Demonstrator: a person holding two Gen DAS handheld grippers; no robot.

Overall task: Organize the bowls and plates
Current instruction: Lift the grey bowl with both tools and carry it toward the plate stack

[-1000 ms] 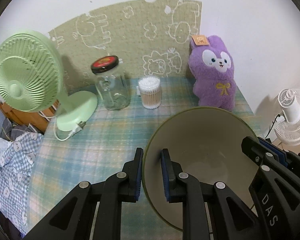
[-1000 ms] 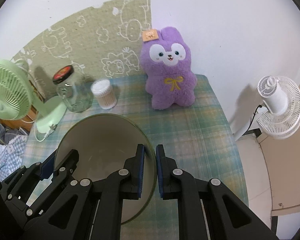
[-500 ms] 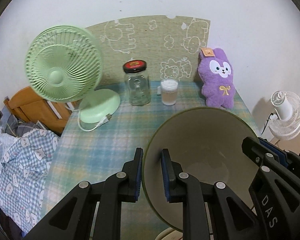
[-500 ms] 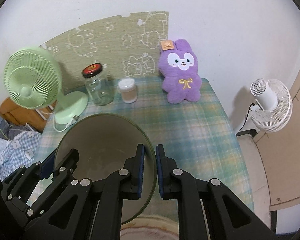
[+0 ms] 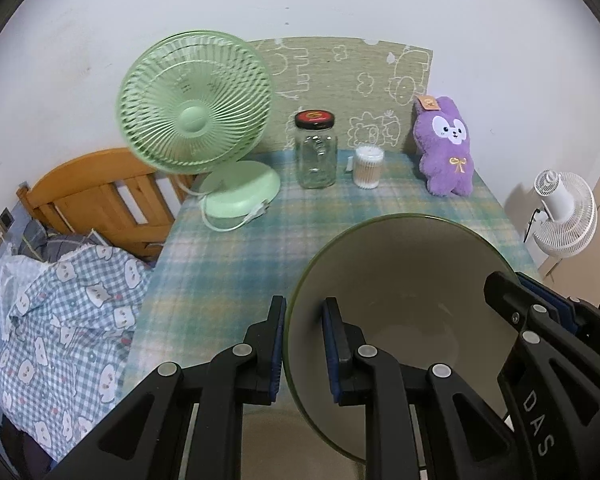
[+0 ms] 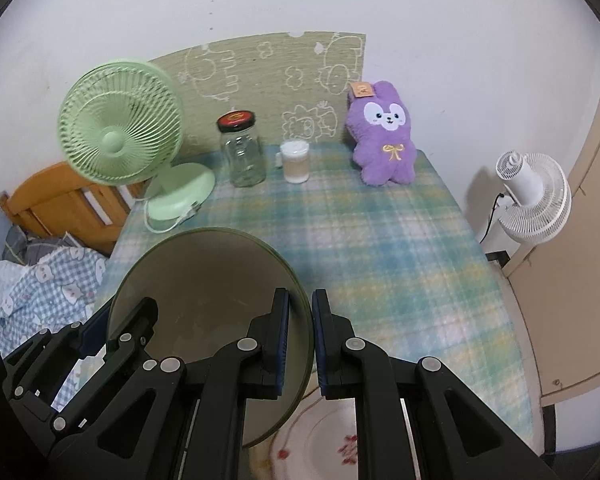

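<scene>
moved: we've pulled back and up with the bowl (image 5: 400, 280) over the last second; fan, jar and plush sit smaller and further off in both views, and a plate (image 6: 324, 440) has come into the bottom of the right view.
left gripper (image 5: 304, 344): closed down to rim thickness on the bowl's left edge, one pad outside the wall, one inside.
right gripper (image 6: 300, 340): same pinch on the opposite edge, jaws nearly together with only the rim between them.
why two grips: wide bowl, thin rim; opposite pinches stop it swinging or twisting out. Judgement, not measured.
bowl position: in the air between both grippers, mouth tilted toward the cameras, over the near end of the table (image 6: 400, 248); no contact with the cloth visible.
plate: white with red flower marks, lying flat, just below and to the right of the bowl's lower edge. Only partly in frame.
likely step: we read this as carrying the bowl over to stack on the plate. Not set down yet.
clutter: green fan (image 5: 196, 104), glass jar (image 5: 315, 152), cotton swab tub (image 5: 367, 168), purple plush (image 5: 444, 148) lined up at the far wall, well apart from the bowl.
risk: uneven release tips the bowl; level it before either side lets go.
</scene>
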